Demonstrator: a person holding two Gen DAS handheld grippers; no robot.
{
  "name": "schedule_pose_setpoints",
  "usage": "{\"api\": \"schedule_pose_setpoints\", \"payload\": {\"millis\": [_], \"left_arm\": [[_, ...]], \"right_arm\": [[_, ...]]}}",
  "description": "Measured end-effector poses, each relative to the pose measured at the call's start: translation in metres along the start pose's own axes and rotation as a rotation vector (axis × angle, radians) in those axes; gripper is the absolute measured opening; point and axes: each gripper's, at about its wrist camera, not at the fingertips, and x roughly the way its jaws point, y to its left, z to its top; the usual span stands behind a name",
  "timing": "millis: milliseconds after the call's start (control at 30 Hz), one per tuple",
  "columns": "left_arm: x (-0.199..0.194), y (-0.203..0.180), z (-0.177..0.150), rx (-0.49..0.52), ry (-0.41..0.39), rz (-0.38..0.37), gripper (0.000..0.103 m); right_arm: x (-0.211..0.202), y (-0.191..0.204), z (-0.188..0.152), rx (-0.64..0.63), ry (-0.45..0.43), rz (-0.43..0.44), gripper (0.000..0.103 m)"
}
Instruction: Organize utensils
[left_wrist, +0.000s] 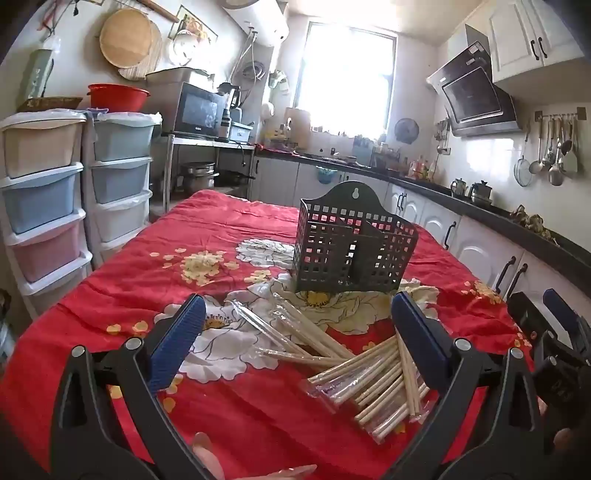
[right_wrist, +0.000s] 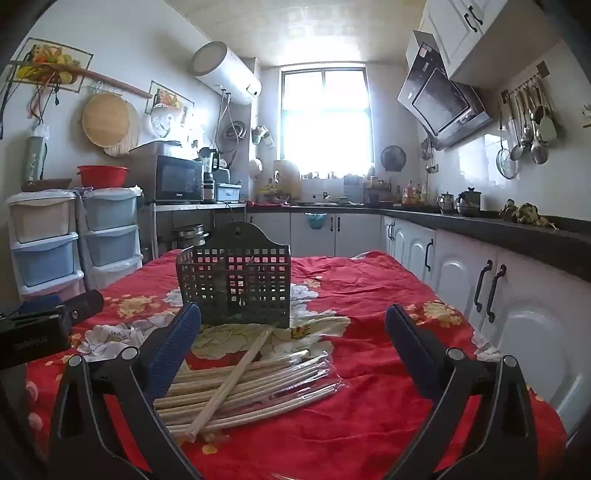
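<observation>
Chopsticks (right_wrist: 255, 384), many in clear slippery wrappers, lie heaped on the red cloth (right_wrist: 369, 424) between and just ahead of our right gripper's (right_wrist: 291, 321) spread, empty jaws; the left gripper (left_wrist: 297, 310) gapes likewise. We judge them light, stiff, roll-prone, best pinched mid-length, then dropped into the holder (right_wrist: 236, 288) beyond.

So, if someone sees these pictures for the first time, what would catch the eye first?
Probably the bright red floral cloth covering the whole table. On it, in the middle, stands a dark perforated holder, empty as far as can be seen, and in front of it lies a loose pile of pale chopsticks, many in clear wrappers. Both the left gripper and the right gripper are open above the pile.
</observation>
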Motion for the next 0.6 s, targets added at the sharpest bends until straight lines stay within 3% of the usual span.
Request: {"api": "schedule_pose_setpoints", "payload": {"millis": [600], "left_arm": [[-0.0051,-0.0029,0.0036,-0.004,-0.023,-0.002,0.093]], "right_arm": [[-0.0022,-0.0039,0.0013,0.016,-0.012,-0.005,0.097]]}}
